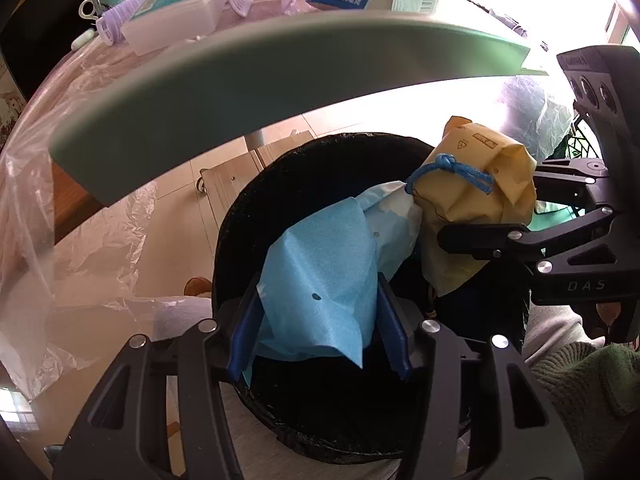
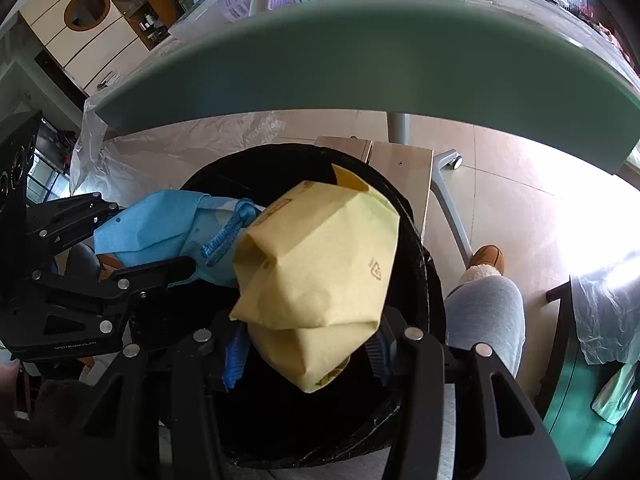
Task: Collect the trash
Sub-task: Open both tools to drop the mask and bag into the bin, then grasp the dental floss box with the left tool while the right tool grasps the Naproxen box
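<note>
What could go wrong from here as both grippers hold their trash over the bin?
1. The blue cord appears to tie the blue sheet to the yellow bag; if only one gripper opens, that piece may dangle rather than drop.
2. The yellow bag sits near the bin rim, so it could catch on the edge.
3. The table edge hangs close above, leaving little room to lift.
</note>
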Demonstrator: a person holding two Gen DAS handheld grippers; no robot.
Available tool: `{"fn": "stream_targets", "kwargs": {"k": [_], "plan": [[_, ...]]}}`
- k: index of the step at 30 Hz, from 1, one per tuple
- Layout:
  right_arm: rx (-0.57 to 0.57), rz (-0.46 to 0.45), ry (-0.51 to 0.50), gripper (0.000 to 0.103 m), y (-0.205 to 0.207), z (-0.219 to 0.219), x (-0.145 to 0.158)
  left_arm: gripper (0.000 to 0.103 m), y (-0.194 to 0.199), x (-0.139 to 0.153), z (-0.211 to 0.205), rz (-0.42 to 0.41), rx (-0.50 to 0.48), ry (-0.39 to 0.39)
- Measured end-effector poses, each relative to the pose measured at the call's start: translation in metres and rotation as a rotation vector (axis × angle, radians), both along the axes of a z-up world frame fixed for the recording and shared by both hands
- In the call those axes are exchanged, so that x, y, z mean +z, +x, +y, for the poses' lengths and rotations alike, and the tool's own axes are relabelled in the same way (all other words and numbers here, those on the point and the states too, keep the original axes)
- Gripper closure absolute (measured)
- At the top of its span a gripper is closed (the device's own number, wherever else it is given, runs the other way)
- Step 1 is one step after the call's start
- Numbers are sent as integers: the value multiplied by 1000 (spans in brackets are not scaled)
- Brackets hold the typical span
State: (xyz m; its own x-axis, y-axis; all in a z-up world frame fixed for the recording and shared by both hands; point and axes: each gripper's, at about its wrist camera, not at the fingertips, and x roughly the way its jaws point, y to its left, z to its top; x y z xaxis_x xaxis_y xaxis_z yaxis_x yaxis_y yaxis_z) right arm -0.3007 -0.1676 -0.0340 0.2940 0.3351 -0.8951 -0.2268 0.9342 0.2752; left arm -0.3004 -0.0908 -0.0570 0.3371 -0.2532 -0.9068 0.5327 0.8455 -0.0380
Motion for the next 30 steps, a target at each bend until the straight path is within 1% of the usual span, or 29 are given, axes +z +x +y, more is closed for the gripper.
{"fn": "stream_targets", "kwargs": {"k": [2, 3, 4, 5, 6, 7, 9, 11, 13, 14, 15, 16, 17, 18, 19, 20, 21, 22, 23, 24, 26, 27, 28, 30], "plan": [[3, 0, 0, 55, 0, 0, 0, 49, -1, -1, 0, -1, -11, -6], [4, -3, -2, 52, -1, 0, 1, 46, -1, 0, 0, -10, -18, -11], [-6, -13, -7, 45, -1, 0, 2, 35, -2, 3, 0, -28, -24, -18], [-18, -21, -1, 39, -2, -2, 4, 28, -3, 6, 1, -43, -19, -24], [-36, -32, 13, 29, -3, -5, 7, 19, -4, 9, 3, -57, -14, -38], [-45, -39, 20, 27, -4, -7, 10, 18, -4, 12, 4, -62, -11, -49], [-52, -61, 21, 27, -7, -11, 18, 18, -5, 18, 8, -73, 5, -68], [-54, -102, 3, 27, -11, -13, 31, 18, -6, 30, 16, -94, 22, -96], [-52, -159, -19, 26, -16, -16, 50, 18, -10, 52, 28, -126, 31, -152], [-54, -206, -36, 24, -20, -19, 65, 18, -11, 66, 35, -151, 32, -186], [-57, -253, -48, 19, -23, -20, 79, 18, -14, 86, 44, -198, 38, -224], [-62, -315, -61, 13, -27, -22, 96, 17, -15, 102, 51, -240, 48, -249], [-76, -405, -77, 9, -31, -25, 116, 15, -16, 122, 60, -302, 71, -276], [-97, -513, -90, 4, -37, -28, 139, 3, -15, 144, 67, -371, 100, -305], [-118, -617, -90, 4, -41, -31, 158, 1, -18, 168, 79, -475, 142, -362], [-136, -696, -83, 4, -46, -33, 172, 1, -21, 184, 89, -560, 174, -420], [-159, -773, -69, 4, -48, -35, 184, 1, -21, 196, 97, -632, 209, -478], [-179, -819, -57, 4, -46, -36, 191, 1, -18, 206, 103, -676, 261, -517], [-195, -829, -44, 4, -40, -36, 195, 1, -10, 210, 106, -666, 304, -518], [-208, -800, -35, 4, -31, -36, 194, 1, 1, 211, 107, -631, 317, -513], [-215, -690, -21, 4, -10, -37, 185, 1, 24, 208, 104, -529, 267, -521], [-206, -658, -8, 4, 1, -36, 180, 1, 34, 205, 101, -498, 258, -532], [-198, -629, -5, 4, 12, -35, 174, 1, 31, 200, 97, -488, 262, -530], [-195, -610, -24, 4, 23, -31, 164, 1, 44, 192, 88, -458, 241, -498]]}}
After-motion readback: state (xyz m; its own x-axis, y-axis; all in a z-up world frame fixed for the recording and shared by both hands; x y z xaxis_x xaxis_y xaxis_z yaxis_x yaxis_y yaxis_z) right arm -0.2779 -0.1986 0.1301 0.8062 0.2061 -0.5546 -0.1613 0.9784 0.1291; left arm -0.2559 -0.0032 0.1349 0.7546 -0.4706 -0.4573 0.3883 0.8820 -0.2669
